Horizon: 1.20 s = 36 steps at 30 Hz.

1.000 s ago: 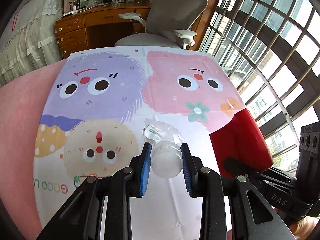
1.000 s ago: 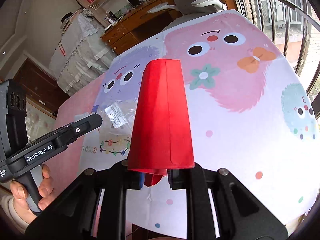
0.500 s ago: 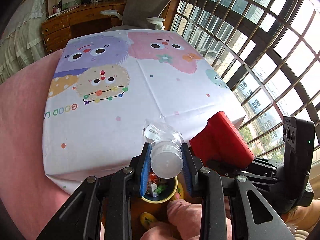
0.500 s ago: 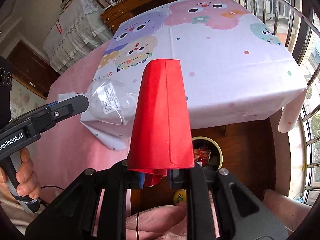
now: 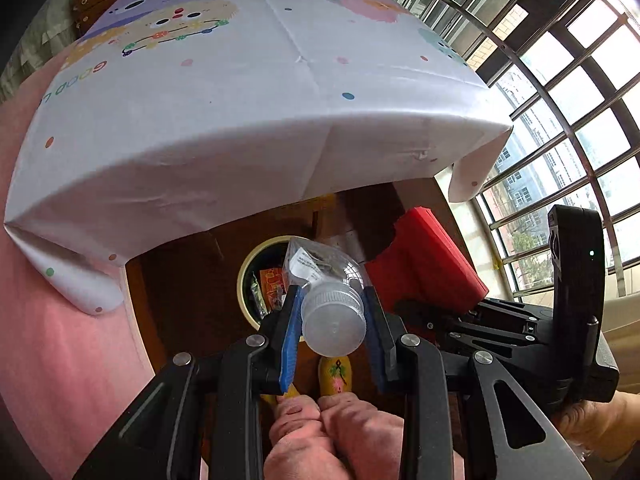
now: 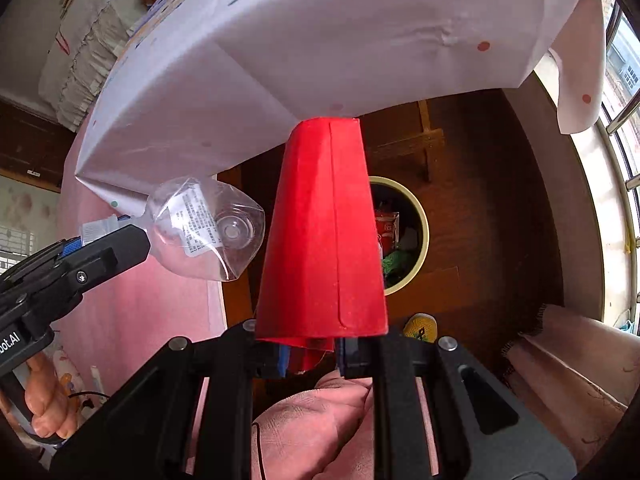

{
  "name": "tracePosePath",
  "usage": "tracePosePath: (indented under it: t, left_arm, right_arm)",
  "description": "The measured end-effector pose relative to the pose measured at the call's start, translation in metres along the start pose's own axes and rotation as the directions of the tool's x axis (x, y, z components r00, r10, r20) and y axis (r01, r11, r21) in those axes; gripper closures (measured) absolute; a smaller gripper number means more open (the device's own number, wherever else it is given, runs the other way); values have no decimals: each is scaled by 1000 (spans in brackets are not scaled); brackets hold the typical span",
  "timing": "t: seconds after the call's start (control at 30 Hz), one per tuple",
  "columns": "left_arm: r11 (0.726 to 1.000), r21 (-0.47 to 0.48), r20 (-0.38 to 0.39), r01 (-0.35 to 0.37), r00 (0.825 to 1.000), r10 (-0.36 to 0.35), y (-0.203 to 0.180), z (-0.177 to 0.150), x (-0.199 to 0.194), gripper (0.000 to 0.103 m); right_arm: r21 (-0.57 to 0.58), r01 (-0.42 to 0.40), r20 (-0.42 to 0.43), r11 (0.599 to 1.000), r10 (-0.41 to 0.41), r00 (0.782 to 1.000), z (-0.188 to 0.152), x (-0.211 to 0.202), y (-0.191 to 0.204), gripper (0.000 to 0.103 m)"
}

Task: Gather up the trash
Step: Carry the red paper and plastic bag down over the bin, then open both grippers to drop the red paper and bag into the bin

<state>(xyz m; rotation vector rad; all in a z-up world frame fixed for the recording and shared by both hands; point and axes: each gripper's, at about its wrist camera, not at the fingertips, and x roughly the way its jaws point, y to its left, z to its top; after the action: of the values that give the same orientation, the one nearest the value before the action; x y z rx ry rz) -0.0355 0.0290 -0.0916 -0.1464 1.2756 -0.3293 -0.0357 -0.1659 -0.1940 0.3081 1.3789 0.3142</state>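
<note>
While hanging over the round cream-rimmed trash bin [image 5: 241, 280] on the dark wood floor: left gripper [image 5: 331, 316] clamped tight on crushed clear plastic bottle's [image 5: 320, 268] white cap, right gripper [image 6: 310, 354] pinching flattened red paper cup [image 6: 324, 232], both near the white cartoon tablecloth's [image 5: 240, 120] edge.

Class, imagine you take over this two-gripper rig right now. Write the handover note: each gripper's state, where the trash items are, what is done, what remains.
Left gripper: shut on the clear plastic bottle, gripped at its cap end, held off the table above the floor.
Right gripper: shut on the red paper cup, squeezed at its rim.
Trash bin: on the floor beyond the table edge, already holding wrappers.
Done: both items lifted off the tablecloth.
Left: bring each over the bin and release.
</note>
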Motion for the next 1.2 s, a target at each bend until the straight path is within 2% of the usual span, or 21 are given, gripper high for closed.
tracePosePath:
  t: [0.13,0.37,0.47,0.5,0.53,0.57,0.6,0.93,1.2]
  left_arm:
    - [1000,-9,-24,-7,1000,7,8,-8,62,74]
    - [1000,-24,-77,-17,997,15,30,-14,160,71]
    - [999,-27,-99,-34,995,31,46,-12,194,56]
    - [999,-26,-103,-44,994,41,50,-13,201,47]
    - [998,-24,-106,-61,993,58,54,-13,208,32]
    - [996,-24,-107,-83,991,80,58,-12,214,24]
    - [995,-26,-104,-98,990,95,61,-13,217,18]
    - [984,-66,-99,-166,982,159,94,-9,222,18]
    - [973,-135,-88,-186,981,175,101,-1,203,18]
  right_arm:
    - [30,23,-49,999,-21,999,-14,60,-33,89]
    - [20,53,-99,998,-51,994,-16,150,-66,87]
    - [7,49,-115,999,-48,992,2,183,-66,82]
    - [11,49,-124,999,-47,991,5,192,-68,72]
    - [11,54,-134,998,-52,990,6,199,-70,65]
    - [11,62,-144,998,-60,988,21,209,-64,51]
    - [10,66,-147,998,-63,987,25,214,-63,45]
    - [10,74,-129,997,-72,989,65,225,-60,39]
    - [10,77,-72,997,-76,995,75,191,-54,35]
